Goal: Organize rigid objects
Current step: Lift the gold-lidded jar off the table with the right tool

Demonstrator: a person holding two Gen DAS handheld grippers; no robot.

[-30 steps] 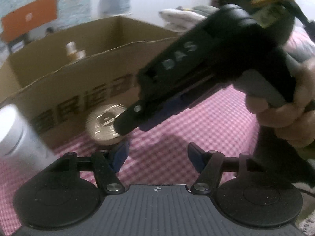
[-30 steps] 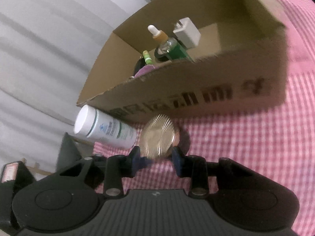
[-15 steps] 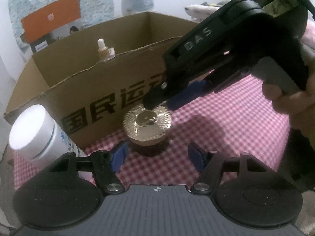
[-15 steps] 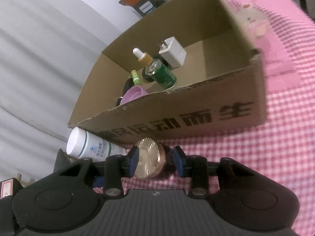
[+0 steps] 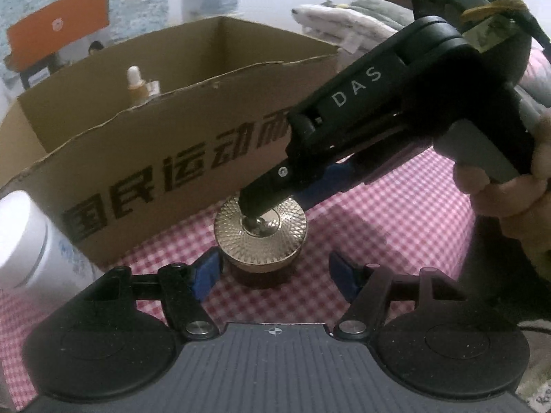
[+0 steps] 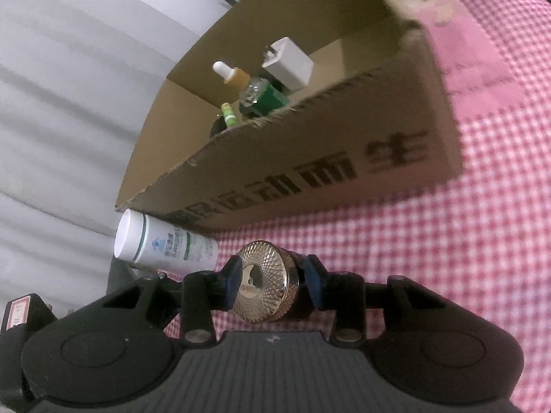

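A small jar with a gold knurled lid (image 6: pixel 263 285) sits between the blue pads of my right gripper (image 6: pixel 272 280), which is shut on it. In the left wrist view the same jar (image 5: pixel 260 237) stands on the pink checked cloth in front of the cardboard box (image 5: pixel 137 158), with the right gripper's fingers (image 5: pixel 265 199) over its lid. My left gripper (image 5: pixel 273 273) is open and empty, just short of the jar. A white bottle (image 6: pixel 165 244) lies by the box's left corner; it also shows in the left wrist view (image 5: pixel 24 241).
The open cardboard box (image 6: pixel 344 158) holds a dropper bottle (image 6: pixel 230 74), a green bottle (image 6: pixel 263 98), a white charger block (image 6: pixel 287 63) and other small items. Pink checked cloth (image 6: pixel 430 258) spreads to the right. Folded laundry (image 5: pixel 344 27) lies behind the box.
The right gripper has closed on the gold-lidded jar and turned it so the lid faces the camera. The left gripper has drawn closer to the jar.
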